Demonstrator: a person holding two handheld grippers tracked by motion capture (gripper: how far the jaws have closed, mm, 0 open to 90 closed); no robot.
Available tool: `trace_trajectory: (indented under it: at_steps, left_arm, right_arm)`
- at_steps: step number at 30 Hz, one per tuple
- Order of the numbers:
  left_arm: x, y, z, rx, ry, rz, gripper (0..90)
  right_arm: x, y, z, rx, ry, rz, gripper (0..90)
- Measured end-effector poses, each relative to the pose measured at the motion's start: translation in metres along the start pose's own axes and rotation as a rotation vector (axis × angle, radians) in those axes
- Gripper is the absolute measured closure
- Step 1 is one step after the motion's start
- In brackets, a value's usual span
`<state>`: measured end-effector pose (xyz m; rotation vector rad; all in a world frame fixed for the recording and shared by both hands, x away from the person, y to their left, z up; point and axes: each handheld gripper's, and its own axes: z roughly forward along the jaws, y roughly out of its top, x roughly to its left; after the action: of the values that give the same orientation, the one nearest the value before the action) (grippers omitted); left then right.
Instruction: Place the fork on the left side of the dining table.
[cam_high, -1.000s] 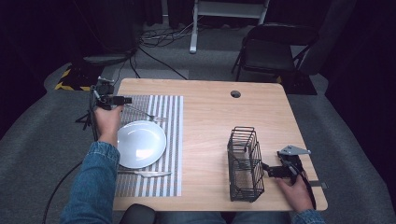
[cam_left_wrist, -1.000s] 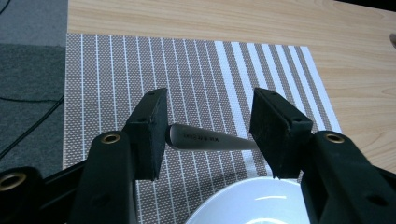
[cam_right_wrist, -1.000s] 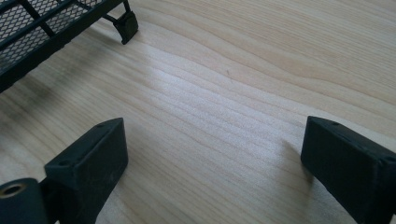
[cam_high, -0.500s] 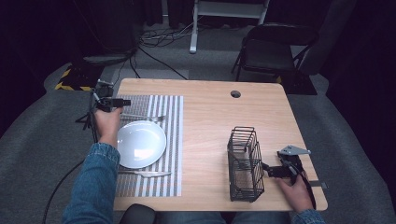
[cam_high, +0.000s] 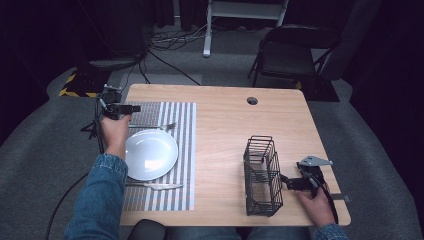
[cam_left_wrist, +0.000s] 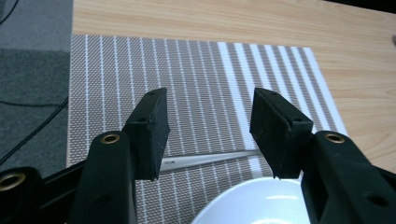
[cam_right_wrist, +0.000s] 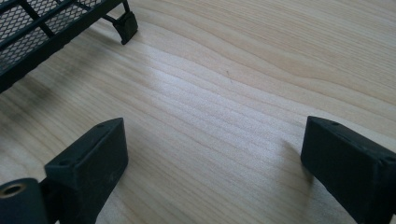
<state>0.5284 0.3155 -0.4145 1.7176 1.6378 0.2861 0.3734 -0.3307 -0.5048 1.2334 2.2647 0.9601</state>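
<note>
— What are we after here?

— By the look of it, the fork (cam_left_wrist: 210, 159) lying on the striped placemat (cam_left_wrist: 196, 79), just beyond the far rim of the white plate (cam_left_wrist: 252, 205). Our left gripper (cam_left_wrist: 210, 135) hangs over its handle with the jaws parted and nothing between the pads; seen from the high view, the left gripper (cam_high: 131, 108) sits at the mat's far left corner.

— How do we take it cleanly?

— We judge it best to come straight down so the handle lies across the gap, pads on either side of the thin shaft, then close slowly. It lies flat, so we must go low, almost to the mat, or the pads will slip over it.

— What stands in the way?

— The plate's rim is very close to the handle; the nearer jaw could nudge it. The mat may bunch up if we scrape.

— And the other side?

— Our right gripper (cam_right_wrist: 210, 158) rests above bare table (cam_right_wrist: 261, 70), jaws wide and empty, beside the black wire basket (cam_high: 262, 175). A knife (cam_high: 152, 186) lies on the mat near the plate's front edge, well apart from us.
</note>
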Motion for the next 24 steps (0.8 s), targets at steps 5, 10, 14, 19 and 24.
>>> trace_trajectory:
  at_steps: [5,10,14,19,24]
  left_arm:
    - [-0.019,0.0,-0.015,-0.028,-0.02,0.056,46.9]
    - [-0.035,-0.001,-0.032,-0.049,-0.083,0.084,46.5]
    - [-0.049,-0.003,-0.047,-0.075,-0.104,0.119,46.3]
    - [-0.067,-0.007,-0.063,-0.094,-0.119,0.173,46.3]
    - [-0.087,-0.015,-0.074,-0.105,-0.148,0.221,46.2]
  right_arm:
    - [0.0,0.0,0.0,0.0,0.0,0.0,7.3]
    - [0.0,0.0,0.0,0.0,0.0,0.001,7.3]
    - [0.0,0.0,0.0,0.0,0.0,0.0,7.3]
    - [0.0,0.0,0.0,0.0,-0.001,0.003,7.3]
    - [0.0,0.001,0.001,-0.001,-0.003,0.005,7.3]
